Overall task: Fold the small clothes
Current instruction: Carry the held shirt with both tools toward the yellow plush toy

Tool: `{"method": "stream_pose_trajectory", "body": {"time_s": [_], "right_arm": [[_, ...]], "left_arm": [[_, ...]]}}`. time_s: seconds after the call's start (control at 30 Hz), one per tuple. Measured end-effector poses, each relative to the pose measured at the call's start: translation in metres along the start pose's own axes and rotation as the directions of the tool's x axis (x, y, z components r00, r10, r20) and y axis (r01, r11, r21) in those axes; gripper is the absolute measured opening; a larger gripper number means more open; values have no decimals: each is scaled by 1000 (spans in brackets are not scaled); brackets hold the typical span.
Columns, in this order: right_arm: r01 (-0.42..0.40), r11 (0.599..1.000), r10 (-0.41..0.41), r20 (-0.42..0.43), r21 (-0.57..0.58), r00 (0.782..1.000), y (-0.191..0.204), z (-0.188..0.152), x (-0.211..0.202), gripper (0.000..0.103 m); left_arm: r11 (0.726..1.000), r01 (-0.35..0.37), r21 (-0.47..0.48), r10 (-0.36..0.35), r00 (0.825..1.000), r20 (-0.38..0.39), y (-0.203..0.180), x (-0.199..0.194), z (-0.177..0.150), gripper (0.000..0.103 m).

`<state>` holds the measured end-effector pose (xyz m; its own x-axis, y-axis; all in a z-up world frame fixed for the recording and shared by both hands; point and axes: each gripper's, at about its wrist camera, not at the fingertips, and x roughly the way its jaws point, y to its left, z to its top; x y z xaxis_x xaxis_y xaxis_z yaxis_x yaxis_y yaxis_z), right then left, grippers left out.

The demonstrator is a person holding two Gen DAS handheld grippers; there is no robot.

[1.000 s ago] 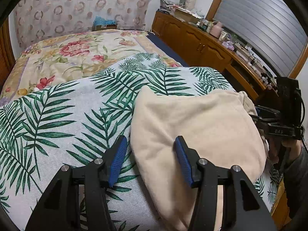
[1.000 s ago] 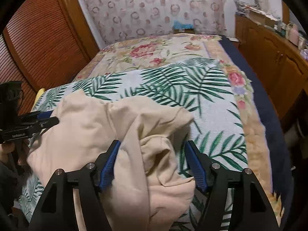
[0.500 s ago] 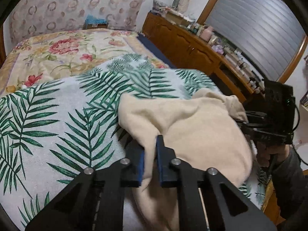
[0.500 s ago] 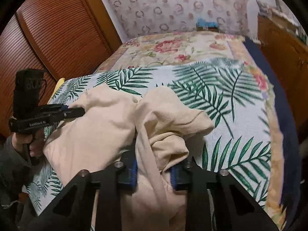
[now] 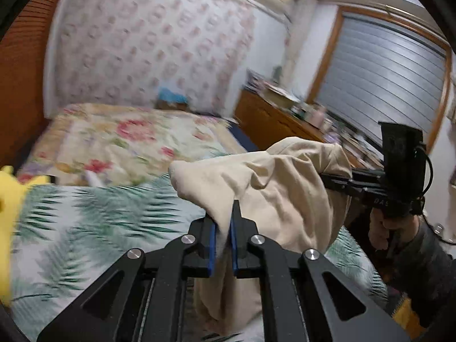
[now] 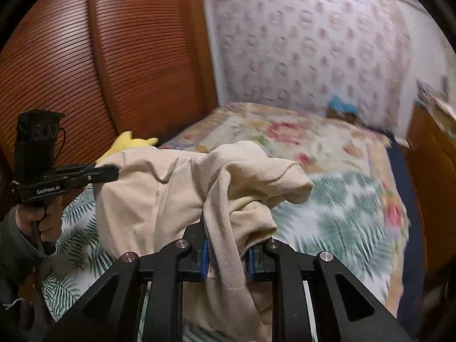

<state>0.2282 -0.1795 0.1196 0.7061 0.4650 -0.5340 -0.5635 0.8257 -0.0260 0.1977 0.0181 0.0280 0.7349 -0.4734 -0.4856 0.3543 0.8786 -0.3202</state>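
A cream garment (image 5: 273, 188) hangs in the air between my two grippers, above the palm-leaf bed cover (image 5: 85, 222). My left gripper (image 5: 223, 245) is shut on one edge of it. My right gripper (image 6: 226, 253) is shut on a bunched fold of the same garment (image 6: 176, 193). In the left wrist view the right gripper (image 5: 327, 178) shows at the right, its tips hidden in the cloth. In the right wrist view the left gripper (image 6: 114, 172) shows at the left, clamped on the cloth's edge. The garment sags between them, crumpled.
A floral quilt (image 5: 119, 139) covers the far half of the bed. A yellow soft toy (image 6: 131, 144) lies by the wooden slatted wardrobe (image 6: 85, 71). A cluttered wooden dresser (image 5: 273, 119) runs along the right side under a shuttered window.
Both grippers closed on the garment and lifted it off the bed. The views tilted up and the room is motion-blurred.
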Motion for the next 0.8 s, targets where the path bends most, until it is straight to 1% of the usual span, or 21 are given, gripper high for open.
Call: {"method": "stream_pose_trajectory", "body": {"time_s": [0.07,0.13,0.2,0.27,0.33,0.47,0.53,0.57,0.63,0.77,0.8], "right_arm": [[-36,998,35,-9,-53,999,13,19,21,20],[-74,991,72,-26,-113,997,31,41,49,20],[-103,980,96,-49,-172,994,47,60,76,20],[-134,965,121,-68,-226,990,63,79,103,20],[-157,948,138,-85,-275,987,80,97,129,20],[-191,917,161,-114,-349,980,105,129,178,20],[-209,904,170,-133,-374,976,112,140,201,19],[-216,896,173,-144,-388,974,116,143,212,19],[-223,880,172,-157,-420,973,123,149,232,19],[-228,852,167,-167,-471,972,131,159,254,18],[-224,844,161,-169,-487,972,132,158,252,18]], "left_arm": [[998,-61,-21,62,998,28,23,-17,-1,9],[992,-120,-43,122,992,43,44,-29,-4,9],[981,-182,-67,186,981,52,68,-40,-11,9],[966,-242,-93,248,966,68,89,-51,-17,9],[951,-286,-120,296,952,78,107,-58,-22,8],[919,-344,-190,367,925,99,140,-69,-33,6],[901,-386,-199,409,908,89,149,-70,-37,6],[896,-399,-196,419,905,74,153,-68,-40,5],[897,-383,-221,405,912,65,166,-69,-48,4],[893,-377,-247,399,916,42,180,-63,-58,3],[893,-375,-249,397,917,40,181,-63,-59,3]]}}
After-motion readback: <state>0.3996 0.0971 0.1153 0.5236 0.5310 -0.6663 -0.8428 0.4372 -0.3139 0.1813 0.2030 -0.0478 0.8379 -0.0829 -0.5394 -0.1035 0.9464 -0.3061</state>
